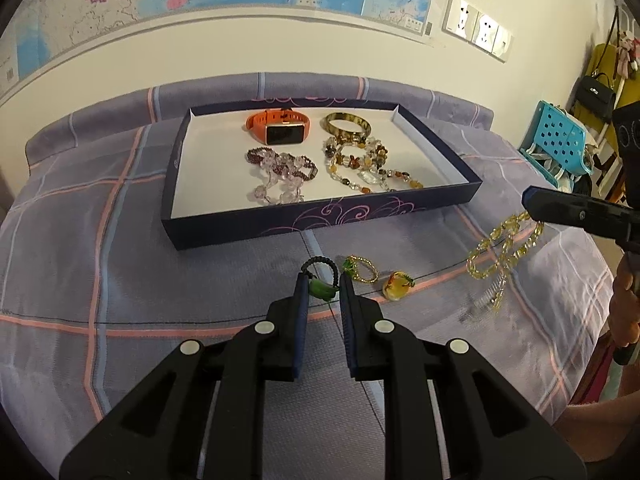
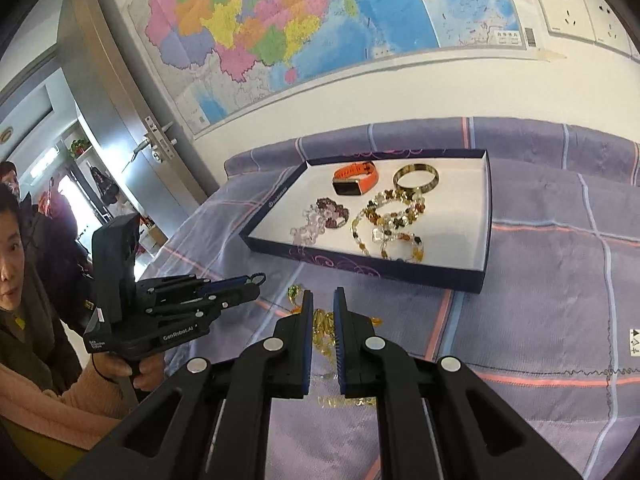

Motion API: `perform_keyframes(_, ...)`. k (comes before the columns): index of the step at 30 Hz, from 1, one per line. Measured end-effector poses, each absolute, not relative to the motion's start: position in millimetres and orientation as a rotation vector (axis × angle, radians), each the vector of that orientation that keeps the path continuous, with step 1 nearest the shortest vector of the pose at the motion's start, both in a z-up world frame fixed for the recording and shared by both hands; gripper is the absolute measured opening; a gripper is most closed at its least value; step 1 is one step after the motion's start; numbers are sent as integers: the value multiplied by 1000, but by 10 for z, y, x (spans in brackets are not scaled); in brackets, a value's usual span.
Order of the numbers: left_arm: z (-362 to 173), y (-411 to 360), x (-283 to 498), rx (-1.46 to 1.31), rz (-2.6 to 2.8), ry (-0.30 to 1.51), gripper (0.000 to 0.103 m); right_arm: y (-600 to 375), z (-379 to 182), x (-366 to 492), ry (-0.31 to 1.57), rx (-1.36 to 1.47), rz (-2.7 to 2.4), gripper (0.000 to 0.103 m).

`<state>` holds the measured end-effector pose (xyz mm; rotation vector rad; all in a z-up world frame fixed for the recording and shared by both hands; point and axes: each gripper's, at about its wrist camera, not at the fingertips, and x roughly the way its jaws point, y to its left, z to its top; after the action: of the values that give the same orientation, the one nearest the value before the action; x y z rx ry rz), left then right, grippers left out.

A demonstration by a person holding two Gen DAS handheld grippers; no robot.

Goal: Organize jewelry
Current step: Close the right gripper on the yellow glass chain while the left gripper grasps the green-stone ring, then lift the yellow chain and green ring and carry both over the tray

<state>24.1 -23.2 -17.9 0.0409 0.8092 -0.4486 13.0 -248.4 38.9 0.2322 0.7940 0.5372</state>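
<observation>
A dark blue box lid [image 1: 320, 220] [image 2: 360, 270] on the bed holds an orange smartwatch [image 1: 278, 128], a gold bangle [image 1: 346, 124], a pink bead bracelet [image 1: 280, 176] and amber bead bracelets [image 1: 368, 164]. My left gripper [image 1: 323, 282] is closed on a black cord with a green pendant [image 1: 322, 290]. A green-gold beaded ring [image 1: 360, 268] and an amber pendant [image 1: 396, 286] lie beside it. My right gripper [image 2: 323, 298] [image 1: 532, 200] holds a yellow bead necklace [image 1: 500, 252] [image 2: 324, 324], which hangs above the bedspread.
The bed has a purple plaid spread [image 1: 120, 280]. A map [image 2: 300, 28] hangs on the wall. A blue stool [image 1: 560, 136] and bags stand at the right. A person [image 2: 16, 248] and an open door [image 2: 132, 120] are at the left.
</observation>
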Motion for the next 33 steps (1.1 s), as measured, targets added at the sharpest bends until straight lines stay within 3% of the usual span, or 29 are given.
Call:
perform_keyframes(8, -81, -217, 182, 37, -444, 776, 16, -2482, 555, 142, 755, 229, 542, 8)
perform_keyframes(11, -32, -211, 162, 46, -444, 748, 16, -2483, 633, 153, 735, 227, 552, 0)
perform_keyframes(19, 27, -193, 131, 55, -448, 712, 16, -2436, 588, 213, 771, 169, 527, 2)
perform_keyframes(21, -13, -188, 149, 46, -451, 728, 16, -2404, 409, 260, 821, 121, 463, 17)
perform_keyframes(22, -25, -185, 150, 44, -450, 731, 16, -2395, 305, 289, 854, 107, 447, 46)
perform_keyframes(23, -43, -183, 150, 43, -449, 735, 16, -2393, 186, 316, 884, 92, 409, 62)
perform_keyframes(31, -116, -169, 152, 41, -442, 755, 16, -2212, -260, 313, 963, -9, 372, 60)
perform_keyframes(33, -121, -166, 156, 34, -444, 759, 16, -2113, -273, 261, 945, -97, 341, 47)
